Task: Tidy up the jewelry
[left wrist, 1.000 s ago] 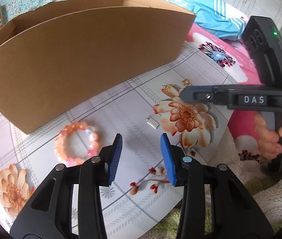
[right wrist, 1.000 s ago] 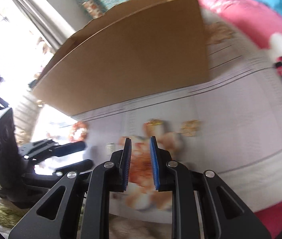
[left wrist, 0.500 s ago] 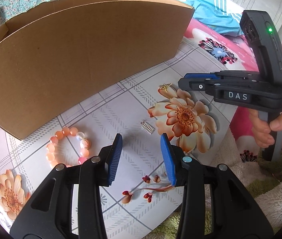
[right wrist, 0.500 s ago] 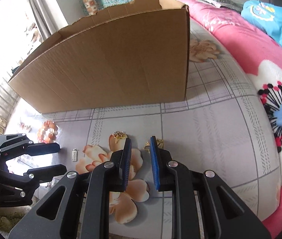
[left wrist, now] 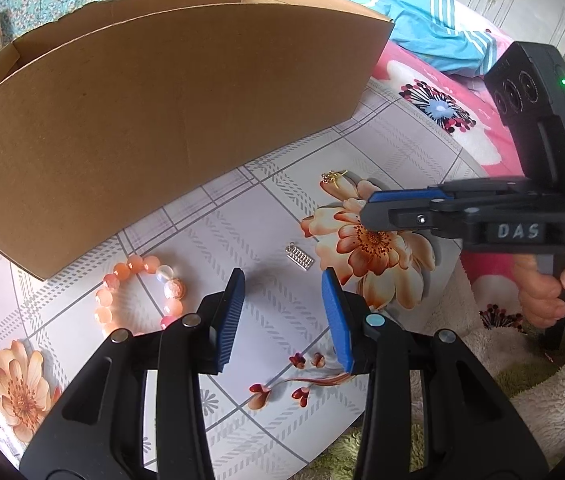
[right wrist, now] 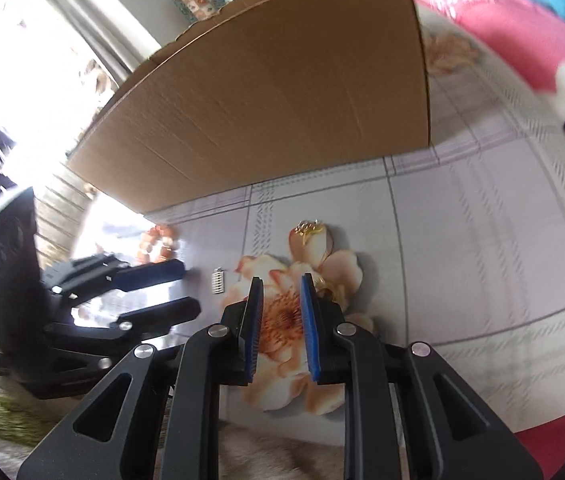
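Nothing is picked up yet: both the left tongs point(left wrist: 282, 312) and the right tongs point(right wrist: 280, 320), part open and empty, hover over the bed's sheet point(left wrist: 242, 216), where the bracelet point(left wrist: 142, 292), silver charm point(left wrist: 300, 257) and gold earring point(left wrist: 332, 177) lie before the cardboard box point(left wrist: 162, 120); next, I judge, the right tongs must lower and close on the gold piece just beside their right pad.

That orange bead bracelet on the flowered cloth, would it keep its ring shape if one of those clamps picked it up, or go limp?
The bead bracelet would probably sag into a drooping loop, since it looks like separate round beads strung together. The glossy beads may slip between the left gripper pads. If nudged, it would likely slide or deform rather than roll away.
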Demonstrator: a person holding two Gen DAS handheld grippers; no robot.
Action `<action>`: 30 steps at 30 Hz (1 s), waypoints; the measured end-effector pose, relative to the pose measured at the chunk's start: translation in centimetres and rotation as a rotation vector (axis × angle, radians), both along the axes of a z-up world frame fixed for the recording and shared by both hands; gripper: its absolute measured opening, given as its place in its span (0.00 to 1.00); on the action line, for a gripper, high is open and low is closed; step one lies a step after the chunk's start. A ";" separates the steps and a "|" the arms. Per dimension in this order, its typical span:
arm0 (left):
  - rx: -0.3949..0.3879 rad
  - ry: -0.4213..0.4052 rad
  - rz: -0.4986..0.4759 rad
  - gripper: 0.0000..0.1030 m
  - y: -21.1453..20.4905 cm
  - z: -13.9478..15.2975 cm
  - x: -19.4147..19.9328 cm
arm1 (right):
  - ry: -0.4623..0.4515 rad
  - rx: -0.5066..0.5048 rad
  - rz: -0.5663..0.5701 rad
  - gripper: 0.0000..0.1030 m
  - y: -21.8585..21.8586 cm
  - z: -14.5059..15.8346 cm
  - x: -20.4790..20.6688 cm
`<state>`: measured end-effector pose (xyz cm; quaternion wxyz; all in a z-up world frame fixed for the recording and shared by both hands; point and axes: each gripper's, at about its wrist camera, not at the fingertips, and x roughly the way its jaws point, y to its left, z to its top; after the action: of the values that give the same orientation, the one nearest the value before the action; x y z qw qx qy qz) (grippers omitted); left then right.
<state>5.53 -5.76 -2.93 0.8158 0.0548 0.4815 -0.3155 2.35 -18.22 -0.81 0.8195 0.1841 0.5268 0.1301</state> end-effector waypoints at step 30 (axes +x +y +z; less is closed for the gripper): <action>-0.022 -0.004 0.021 0.37 1.4 0.1 -0.4 | -0.003 -0.411 0.072 0.05 2.2 1.8 -0.9</action>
<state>5.13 -4.34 -2.87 0.8207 0.0413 0.4768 -0.3119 1.42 -16.00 0.95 0.8356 -0.0060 0.5471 0.0493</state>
